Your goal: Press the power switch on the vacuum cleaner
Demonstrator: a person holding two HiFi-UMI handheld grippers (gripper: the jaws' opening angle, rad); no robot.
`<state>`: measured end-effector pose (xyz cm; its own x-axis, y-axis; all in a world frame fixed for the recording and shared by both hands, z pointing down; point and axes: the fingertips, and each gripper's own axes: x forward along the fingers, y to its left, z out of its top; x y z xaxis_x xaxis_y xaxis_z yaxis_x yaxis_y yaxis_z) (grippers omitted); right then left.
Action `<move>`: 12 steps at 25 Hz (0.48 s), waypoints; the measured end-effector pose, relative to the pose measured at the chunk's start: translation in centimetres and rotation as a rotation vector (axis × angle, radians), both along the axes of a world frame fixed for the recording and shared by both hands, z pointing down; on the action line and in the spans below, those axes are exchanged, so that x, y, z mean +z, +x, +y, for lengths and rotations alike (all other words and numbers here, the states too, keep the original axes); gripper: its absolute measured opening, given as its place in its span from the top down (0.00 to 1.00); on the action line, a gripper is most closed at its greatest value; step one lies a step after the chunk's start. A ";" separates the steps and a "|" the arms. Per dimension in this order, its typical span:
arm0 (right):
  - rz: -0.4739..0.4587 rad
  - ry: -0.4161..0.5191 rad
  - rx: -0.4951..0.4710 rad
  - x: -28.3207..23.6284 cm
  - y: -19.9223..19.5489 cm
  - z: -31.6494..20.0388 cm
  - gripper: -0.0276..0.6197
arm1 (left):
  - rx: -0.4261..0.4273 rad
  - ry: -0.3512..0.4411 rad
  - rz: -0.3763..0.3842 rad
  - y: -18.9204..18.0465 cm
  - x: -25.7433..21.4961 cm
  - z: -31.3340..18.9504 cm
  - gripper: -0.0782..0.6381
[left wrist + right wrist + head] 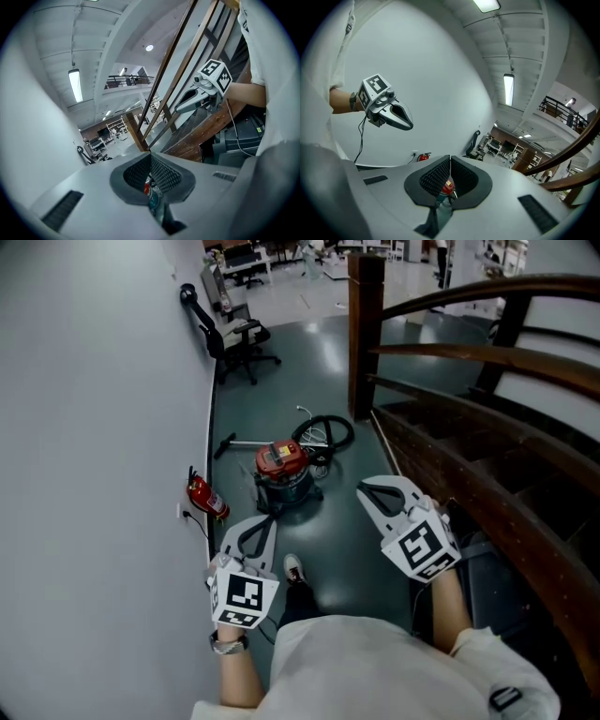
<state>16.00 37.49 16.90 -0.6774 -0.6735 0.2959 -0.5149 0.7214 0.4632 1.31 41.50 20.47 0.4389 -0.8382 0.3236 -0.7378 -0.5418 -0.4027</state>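
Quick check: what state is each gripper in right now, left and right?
Left gripper: closed, holding nothing.
Right gripper: closed, holding nothing.

Vacuum cleaner [283, 465]: glossy red plastic top; floor [337, 549] smooth, sheeny; handrail [487, 285] polished dark wood; wall [94, 427] matt, painted

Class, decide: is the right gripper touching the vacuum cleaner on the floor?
Apart. The head view shows bare floor between the right gripper and the vacuum cleaner, which stands well ahead of it.
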 end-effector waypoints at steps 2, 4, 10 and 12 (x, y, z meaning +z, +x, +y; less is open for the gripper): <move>0.004 0.003 0.015 0.2 -0.3 -1.9 0.91 | 0.006 -0.003 0.000 -0.6 0.2 -2.2 0.89; 0.008 0.007 0.030 0.3 -0.8 -4.1 0.91 | 0.015 0.002 -0.001 -1.2 0.1 -4.7 0.89; 0.003 0.017 0.061 -0.7 -3.7 -11.4 0.91 | 0.044 0.011 0.005 -4.3 -1.0 -12.4 0.89; -0.005 0.015 0.071 -1.0 -4.6 -13.5 0.91 | 0.047 0.002 0.004 -5.5 -0.8 -14.6 0.89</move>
